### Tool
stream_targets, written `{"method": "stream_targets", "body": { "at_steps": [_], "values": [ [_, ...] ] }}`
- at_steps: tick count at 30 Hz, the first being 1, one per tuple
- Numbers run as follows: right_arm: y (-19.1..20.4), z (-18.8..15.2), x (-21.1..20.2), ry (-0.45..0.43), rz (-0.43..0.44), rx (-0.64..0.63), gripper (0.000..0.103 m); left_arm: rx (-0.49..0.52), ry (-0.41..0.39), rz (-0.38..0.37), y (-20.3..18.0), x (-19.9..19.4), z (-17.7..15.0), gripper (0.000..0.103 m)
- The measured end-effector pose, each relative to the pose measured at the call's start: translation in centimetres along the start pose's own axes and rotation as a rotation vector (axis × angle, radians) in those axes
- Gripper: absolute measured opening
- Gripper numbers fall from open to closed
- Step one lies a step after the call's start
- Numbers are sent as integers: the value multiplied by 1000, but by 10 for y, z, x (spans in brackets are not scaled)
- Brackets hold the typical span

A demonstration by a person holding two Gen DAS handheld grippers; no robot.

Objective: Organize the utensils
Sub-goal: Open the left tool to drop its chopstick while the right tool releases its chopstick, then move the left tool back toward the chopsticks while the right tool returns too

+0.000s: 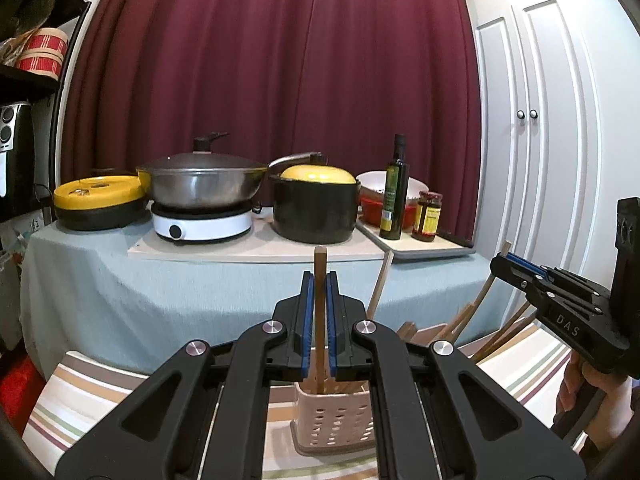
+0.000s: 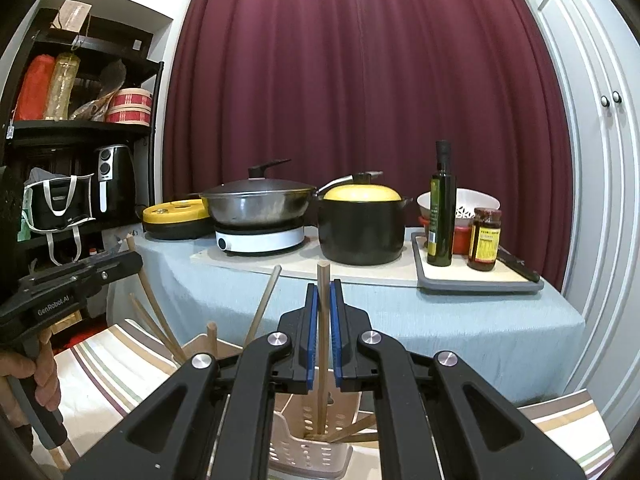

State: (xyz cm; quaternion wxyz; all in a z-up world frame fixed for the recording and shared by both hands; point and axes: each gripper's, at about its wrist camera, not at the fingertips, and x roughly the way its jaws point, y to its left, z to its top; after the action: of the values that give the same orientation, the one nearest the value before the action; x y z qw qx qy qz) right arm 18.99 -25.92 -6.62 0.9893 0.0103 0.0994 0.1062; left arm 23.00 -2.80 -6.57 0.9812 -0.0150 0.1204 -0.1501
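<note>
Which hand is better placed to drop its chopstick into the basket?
Right, marginally: the right gripper holds its chopstick upright with the tip visibly down inside the basket. Left gripper hides its tip.

We see matt wooden chopsticks (image 1: 319, 320) in a perforated plastic basket (image 1: 334, 420), a striped cloth (image 1: 92, 392) below, a shiny metal wok (image 1: 204, 190) and a glossy black pot (image 1: 316, 212).

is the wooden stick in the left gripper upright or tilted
Upright. The brown wooden stick rises straight between the left gripper's blue pads, its lower end down in the beige perforated plastic basket; neighbouring sticks lean sideways.
</note>
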Motion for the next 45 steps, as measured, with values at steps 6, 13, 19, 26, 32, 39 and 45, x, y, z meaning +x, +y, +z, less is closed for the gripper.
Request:
{"method": "stream_targets", "body": {
  "at_steps": [6, 13, 19, 26, 32, 39, 45],
  "values": [
    [1, -2, 1, 11, 6, 2, 7, 3, 10, 0, 0, 2, -1, 8],
    [1, 0, 0, -2, 7, 10, 32, -14, 5, 26, 5, 2, -4, 43],
    [2, 2, -3, -23, -2, 14, 47, -15, -10, 40, 8, -2, -2, 56],
    [4, 6, -8, -44, -6, 12, 57, 4, -41, 67, 8, -11, 2, 67],
    [5, 11, -16, -66, -14, 11, 64, 3, -64, 94, 11, -22, 7, 73],
    [10, 16, -31, -86, -25, -5, 69, 2, -82, 127, 11, -44, 10, 73],
    [14, 14, -49, -79, -33, 0, 70, 2, -89, 147, 5, -70, 6, 73]
  ]
}}
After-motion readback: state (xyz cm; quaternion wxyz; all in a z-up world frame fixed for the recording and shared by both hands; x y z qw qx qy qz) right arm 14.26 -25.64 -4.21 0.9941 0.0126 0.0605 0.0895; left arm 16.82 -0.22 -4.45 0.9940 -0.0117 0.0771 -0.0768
